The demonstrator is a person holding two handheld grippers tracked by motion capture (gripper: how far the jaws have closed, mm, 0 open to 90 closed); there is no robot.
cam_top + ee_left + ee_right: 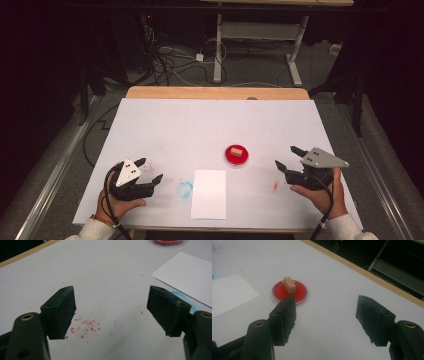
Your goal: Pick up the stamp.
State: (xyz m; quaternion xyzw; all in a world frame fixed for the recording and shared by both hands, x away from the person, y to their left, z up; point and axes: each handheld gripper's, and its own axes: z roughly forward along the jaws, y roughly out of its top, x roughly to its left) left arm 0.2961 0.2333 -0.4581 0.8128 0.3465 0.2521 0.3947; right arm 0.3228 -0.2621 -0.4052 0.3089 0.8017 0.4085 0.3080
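Observation:
A round red ink pad (236, 155) lies on the white table sheet right of centre, with a small wooden block (236, 151) standing on it. The right gripper view has the pad (290, 293) and block (289, 285) just beyond my left jaw. My right gripper (288, 158) rests to the right of the pad, open and empty (325, 308). A white paper sheet (209, 193) lies near the front edge. My left gripper (149, 170) sits at the front left, open (111, 305), above red ink specks (86, 327).
A blue smudge (185, 190) marks the sheet just left of the paper, and a red smear (275, 186) lies near my right hand. The table's wooden far edge (215, 92) borders a dark floor with cables and a desk frame (260, 45).

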